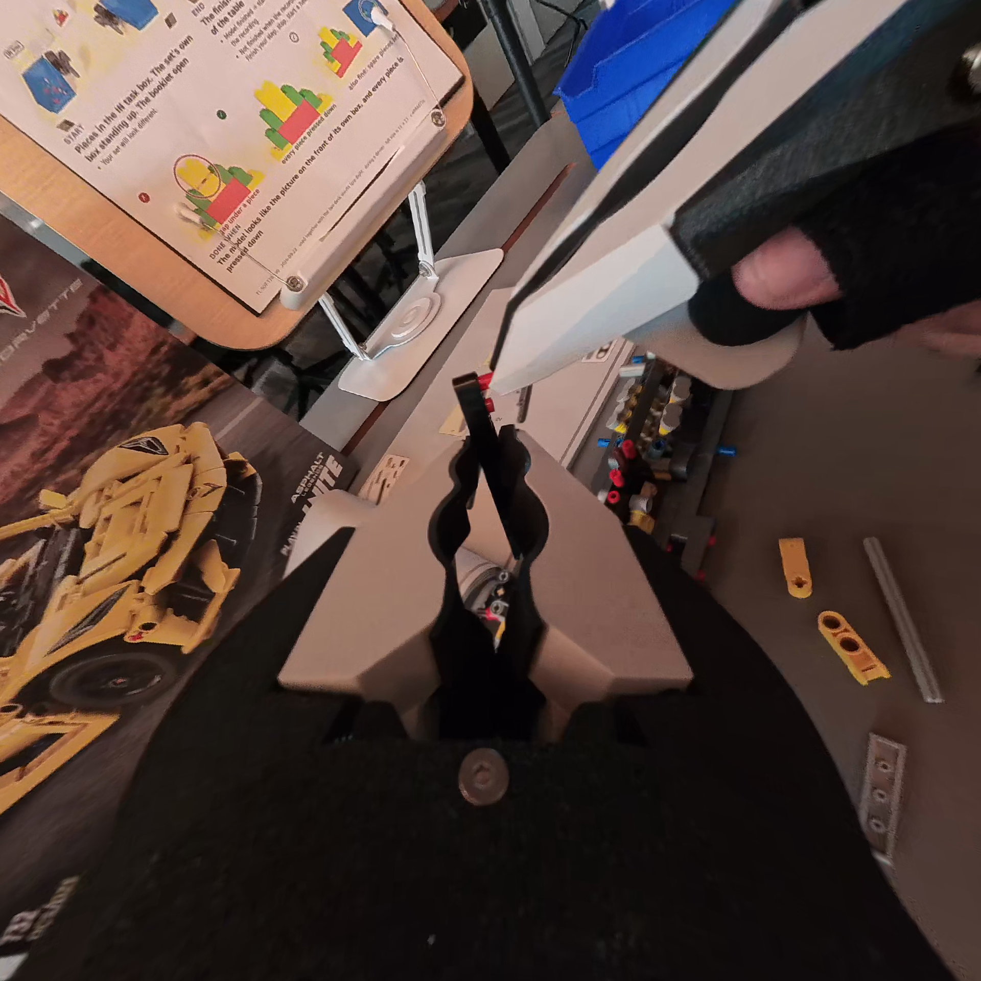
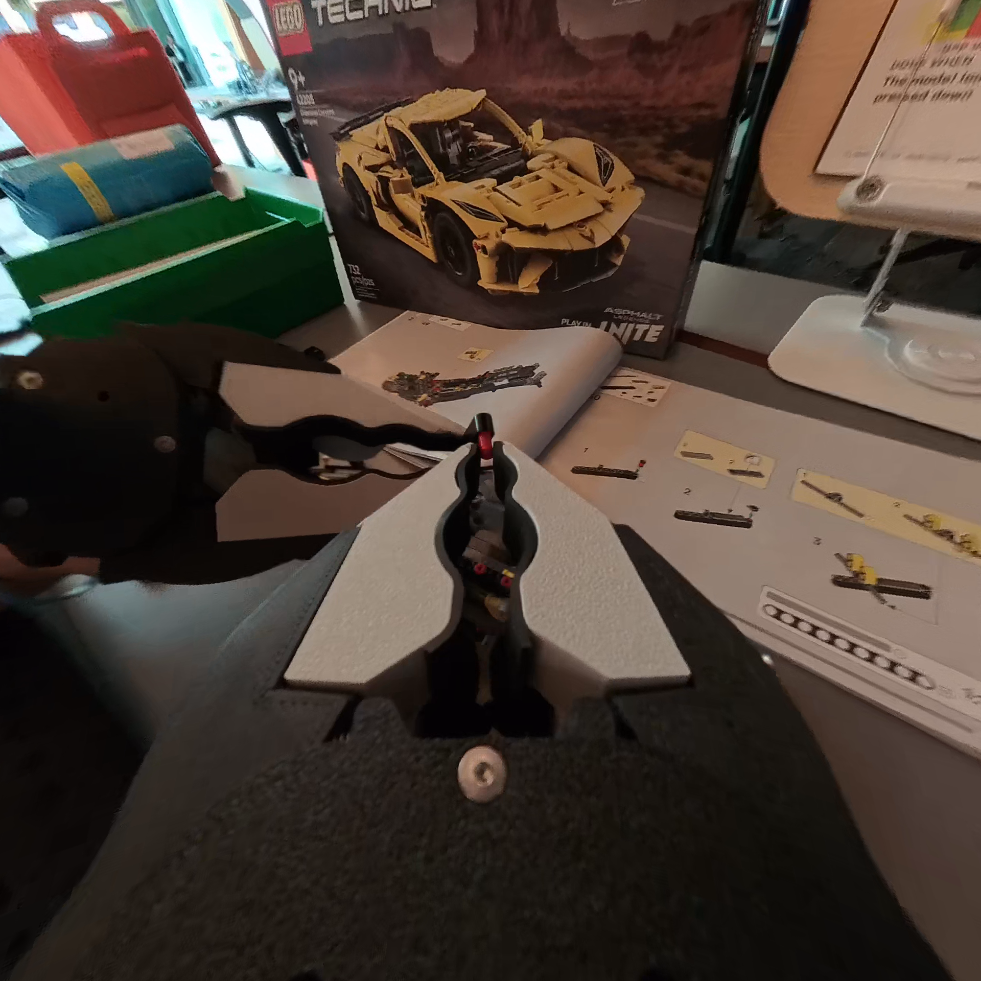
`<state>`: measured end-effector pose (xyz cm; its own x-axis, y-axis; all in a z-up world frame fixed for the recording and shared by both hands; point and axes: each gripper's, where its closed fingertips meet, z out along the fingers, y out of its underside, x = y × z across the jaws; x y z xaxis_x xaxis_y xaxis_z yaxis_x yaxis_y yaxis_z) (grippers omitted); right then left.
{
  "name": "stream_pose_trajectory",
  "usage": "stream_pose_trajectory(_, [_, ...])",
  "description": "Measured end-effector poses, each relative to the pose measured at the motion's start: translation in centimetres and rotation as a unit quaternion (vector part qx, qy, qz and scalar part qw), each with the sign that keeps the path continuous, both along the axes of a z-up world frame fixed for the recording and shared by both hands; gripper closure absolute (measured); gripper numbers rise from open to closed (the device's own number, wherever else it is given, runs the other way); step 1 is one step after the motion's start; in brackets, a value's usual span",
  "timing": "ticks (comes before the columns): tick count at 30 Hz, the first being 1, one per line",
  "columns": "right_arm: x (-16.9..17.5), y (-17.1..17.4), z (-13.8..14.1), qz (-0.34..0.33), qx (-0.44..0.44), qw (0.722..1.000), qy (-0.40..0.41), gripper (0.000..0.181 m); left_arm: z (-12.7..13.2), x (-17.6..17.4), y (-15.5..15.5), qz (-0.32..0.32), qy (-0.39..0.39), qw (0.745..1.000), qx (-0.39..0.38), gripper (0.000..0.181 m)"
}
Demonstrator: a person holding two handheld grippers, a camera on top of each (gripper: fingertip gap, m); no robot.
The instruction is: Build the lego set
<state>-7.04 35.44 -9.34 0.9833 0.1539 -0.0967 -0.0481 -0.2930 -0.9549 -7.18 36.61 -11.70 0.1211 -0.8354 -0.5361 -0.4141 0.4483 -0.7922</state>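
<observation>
My left gripper (image 1: 491,443) is shut on a long black beam (image 1: 478,419) that sticks out past its fingertips. Two red pins (image 1: 486,394) sit in the beam's far end. My right gripper (image 2: 483,454) is shut on one red pin (image 2: 484,441) at the beam's end (image 2: 483,423). In the left wrist view the right gripper (image 1: 499,371) comes in from the upper right, tip at the pins. In the right wrist view the left gripper (image 2: 451,440) comes in from the left, tip to tip with mine.
A partly built assembly (image 1: 647,440) lies on the table beyond the fingers. Two yellow pieces (image 1: 849,645), a grey axle (image 1: 902,621) and a grey beam (image 1: 881,785) lie right. The open booklet (image 2: 584,414), the set's box (image 2: 504,159), a green box (image 2: 186,255) and a stand's base (image 2: 876,345) are ahead. My two grippers' fingertips are within a few centimetres of each other. Both grippers' tips are roughly 15 cm from the grey axle (image 1: 902,621).
</observation>
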Motion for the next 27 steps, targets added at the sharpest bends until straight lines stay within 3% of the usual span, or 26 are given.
stream_pose_trajectory(4, [0.3,-0.2,-0.1,-0.01,0.013,0.995,-0.097,0.177,-0.1,0.0,-0.7,-0.021,0.006,1.0,0.003,0.174])
stream_pose_trajectory(10, [0.1,-0.6,0.1,0.008,0.028,0.984,-0.175,0.177,0.0,-0.1,-1.1,-0.041,0.013,0.999,0.029,0.173])
stream_pose_trajectory(14, [0.0,-1.0,0.2,0.018,0.043,0.96,-0.276,0.177,0.1,-0.2,-1.4,-0.055,0.015,0.997,0.045,0.174])
stream_pose_trajectory(17, [0.0,-1.2,0.3,0.025,0.056,0.951,-0.303,0.177,0.1,-0.2,-1.9,-0.069,0.012,0.997,0.019,0.173])
stream_pose_trajectory(22, [0.0,-1.3,0.4,0.041,0.045,0.979,-0.194,0.177,0.0,-0.2,-2.3,-0.082,0.01,0.997,0.005,0.173])
stream_pose_trajectory(25, [-0.4,-1.4,1.1,0.061,0.038,0.997,-0.041,0.178,0.2,-0.2,-2.4,-0.086,0.012,0.996,0.038,0.173])
stream_pose_trajectory(27, [-0.3,-1.5,1.1,0.076,0.005,0.994,0.081,0.178,0.4,-0.3,-2.5,-0.088,0.009,0.995,0.053,0.173])
